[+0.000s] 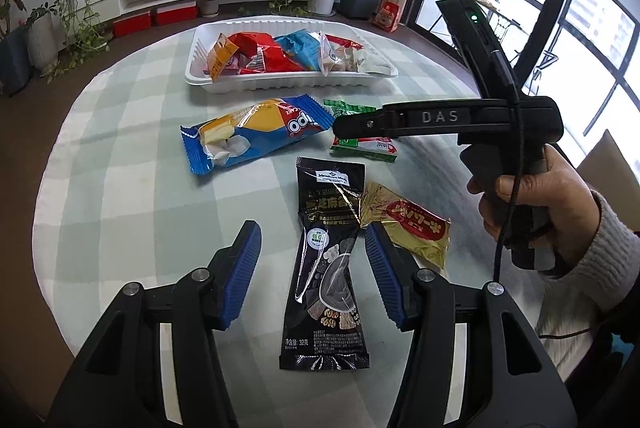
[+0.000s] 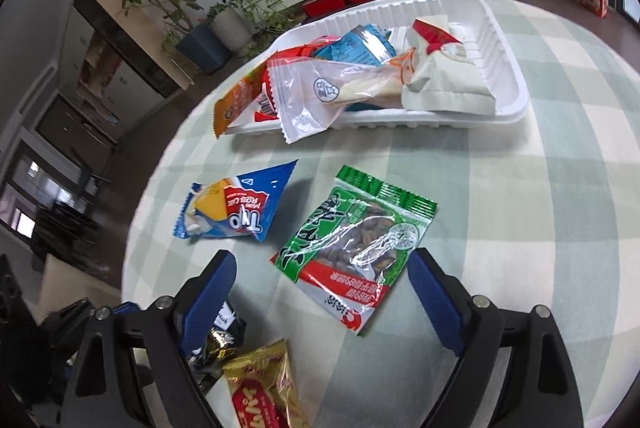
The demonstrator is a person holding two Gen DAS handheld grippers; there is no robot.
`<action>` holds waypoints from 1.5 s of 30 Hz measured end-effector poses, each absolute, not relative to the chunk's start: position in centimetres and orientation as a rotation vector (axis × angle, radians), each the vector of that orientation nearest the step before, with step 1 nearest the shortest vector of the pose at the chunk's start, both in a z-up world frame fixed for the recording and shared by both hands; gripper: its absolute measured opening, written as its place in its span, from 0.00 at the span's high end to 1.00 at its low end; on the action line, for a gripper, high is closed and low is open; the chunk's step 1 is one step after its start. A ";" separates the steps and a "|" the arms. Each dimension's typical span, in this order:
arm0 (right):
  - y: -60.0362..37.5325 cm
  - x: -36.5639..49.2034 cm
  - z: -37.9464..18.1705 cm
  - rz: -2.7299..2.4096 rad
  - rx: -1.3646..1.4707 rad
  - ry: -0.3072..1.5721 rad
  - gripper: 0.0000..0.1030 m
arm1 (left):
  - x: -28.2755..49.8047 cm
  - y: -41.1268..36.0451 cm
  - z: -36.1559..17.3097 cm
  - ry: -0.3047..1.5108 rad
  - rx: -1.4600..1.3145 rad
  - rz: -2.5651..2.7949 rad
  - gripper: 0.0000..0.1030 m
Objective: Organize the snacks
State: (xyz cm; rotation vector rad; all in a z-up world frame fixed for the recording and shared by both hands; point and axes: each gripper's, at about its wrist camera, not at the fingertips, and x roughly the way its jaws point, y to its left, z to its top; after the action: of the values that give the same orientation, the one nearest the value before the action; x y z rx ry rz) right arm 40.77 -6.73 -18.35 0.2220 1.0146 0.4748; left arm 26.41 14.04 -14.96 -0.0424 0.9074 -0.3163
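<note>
Sitting on a round desk (image 1: pixel 132 156) with a pale green checked cloth are four loose snack packs and a white tray (image 1: pixel 208 84). The tray is at the far side of the desk and is already full of packs, red, blue, orange and clear ones, piled on each other.

Nearer lies a blue cake pack (image 1: pixel 256 134). Just beside it, to the right, is a green and red pack (image 2: pixel 356 252). Closer still is a long black pack (image 1: pixel 326 268), and a gold pack (image 1: pixel 408 224) touches its top right side.

The left gripper (image 1: pixel 312 252) hangs over the black pack. Its blue fingers (image 1: pixel 240 272) are spread apart, one on each side of the pack, and they are not pressing on it. Whether the tips touch the cloth cannot be told.

The right gripper (image 2: pixel 322 282) is held by a hand (image 1: pixel 552 204) in a pale knit sleeve (image 1: pixel 592 268). In the left view it reaches across over the green and red pack. In its own view its blue fingers (image 2: pixel 436 300) stand wide apart with the green and red pack between them. They do not squeeze the pack, which lies flat on the cloth.

Plants and a low white shelf stand behind the desk.
</note>
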 end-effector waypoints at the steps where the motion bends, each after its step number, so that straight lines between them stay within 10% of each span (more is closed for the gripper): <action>1: -6.3 40.9 -18.3 0.467 0.190 1.015 0.12 | 26.3 14.1 -14.9 0.904 -0.044 -0.316 0.49; 38: -9.6 39.1 -18.5 0.490 -0.013 0.903 0.35 | 27.7 10.6 -20.1 1.010 0.114 -0.355 0.45; 45: -11.3 38.8 -18.3 0.509 0.099 0.925 0.36 | 28.0 11.8 -19.8 1.008 0.043 -0.352 0.71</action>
State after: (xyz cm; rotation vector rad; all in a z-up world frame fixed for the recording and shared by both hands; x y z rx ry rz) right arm 38.80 -11.34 -18.35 0.0994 0.9246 0.5092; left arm 28.04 11.79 -19.84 0.0431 1.0077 -0.3517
